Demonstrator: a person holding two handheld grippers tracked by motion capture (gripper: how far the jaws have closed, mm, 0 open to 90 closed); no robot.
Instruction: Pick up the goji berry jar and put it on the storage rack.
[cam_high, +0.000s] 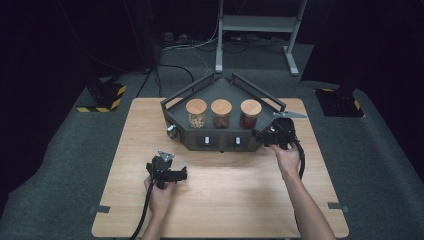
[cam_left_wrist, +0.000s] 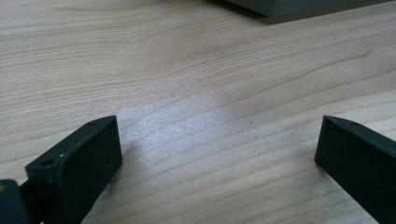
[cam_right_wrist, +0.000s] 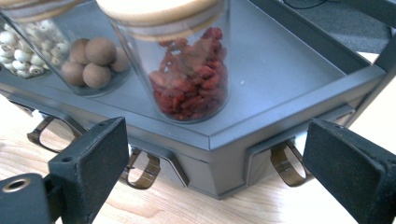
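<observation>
Approaching the red-berry jar (cam_right_wrist: 191, 74) with our right gripper (cam_right_wrist: 215, 154), jaws apart, nothing held. Left gripper (cam_high: 172, 172) idles spread at 7 o'clock. We should rise above the tray rim (cam_right_wrist: 280, 112) before closing

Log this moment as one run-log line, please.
right gripper: open, at cabinet corner near red-berry jar | left gripper: open over table, holding nothing

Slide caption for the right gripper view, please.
Open right tool faces the grey cabinet's corner, below a glass jar of red dried fruit.
</observation>
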